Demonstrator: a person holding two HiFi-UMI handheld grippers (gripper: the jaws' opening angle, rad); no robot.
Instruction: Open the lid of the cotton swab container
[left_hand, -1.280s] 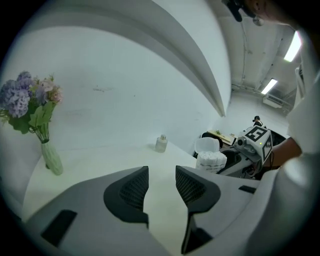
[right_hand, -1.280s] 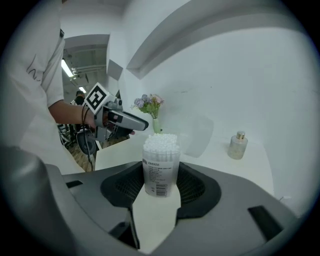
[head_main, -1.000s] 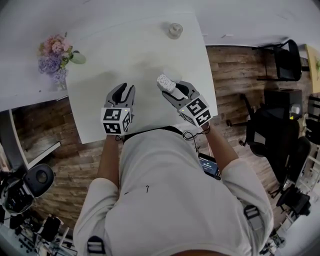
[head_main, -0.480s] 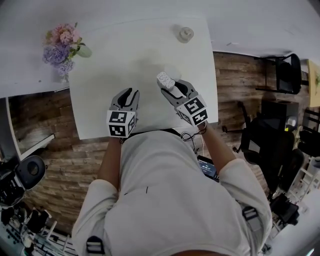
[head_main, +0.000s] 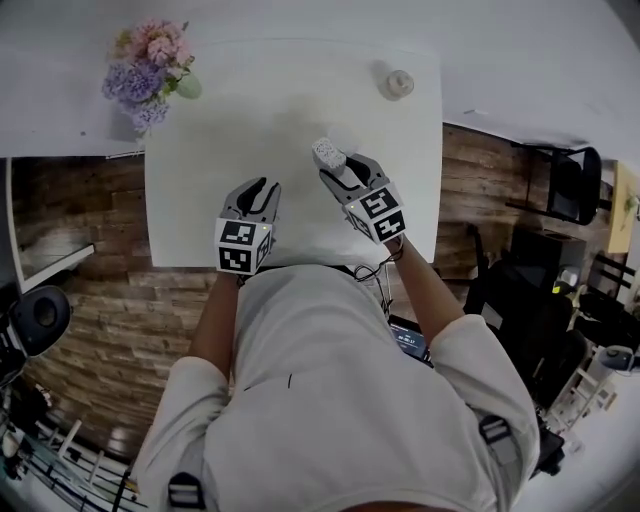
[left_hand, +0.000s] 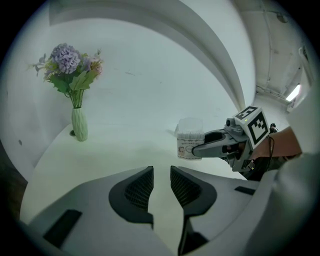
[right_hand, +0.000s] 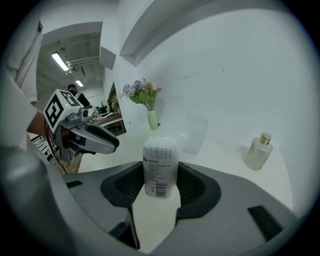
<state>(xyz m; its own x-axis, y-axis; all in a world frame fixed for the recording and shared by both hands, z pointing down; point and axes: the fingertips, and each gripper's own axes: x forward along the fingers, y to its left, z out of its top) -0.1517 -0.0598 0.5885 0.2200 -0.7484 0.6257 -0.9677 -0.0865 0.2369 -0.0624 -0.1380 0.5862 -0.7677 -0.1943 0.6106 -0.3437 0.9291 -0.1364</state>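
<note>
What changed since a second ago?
The right hand-held gripper carried the cotton swab container slightly toward the middle of the table, nearer the left hand-held gripper, whose empty jaws have just been closing a little. The container stays gripped; flowers and bottle haven't moved.

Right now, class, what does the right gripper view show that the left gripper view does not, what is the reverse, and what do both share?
Only the right gripper view: the glass bottle, and the right tool gripping the cotton swab container between its jaws. Only the left gripper view: the left tool looking along its own jaws, apart, nothing between them, having just closed a little. Both: the container, the flower vase, the white table, and the other tool from outside.
</note>
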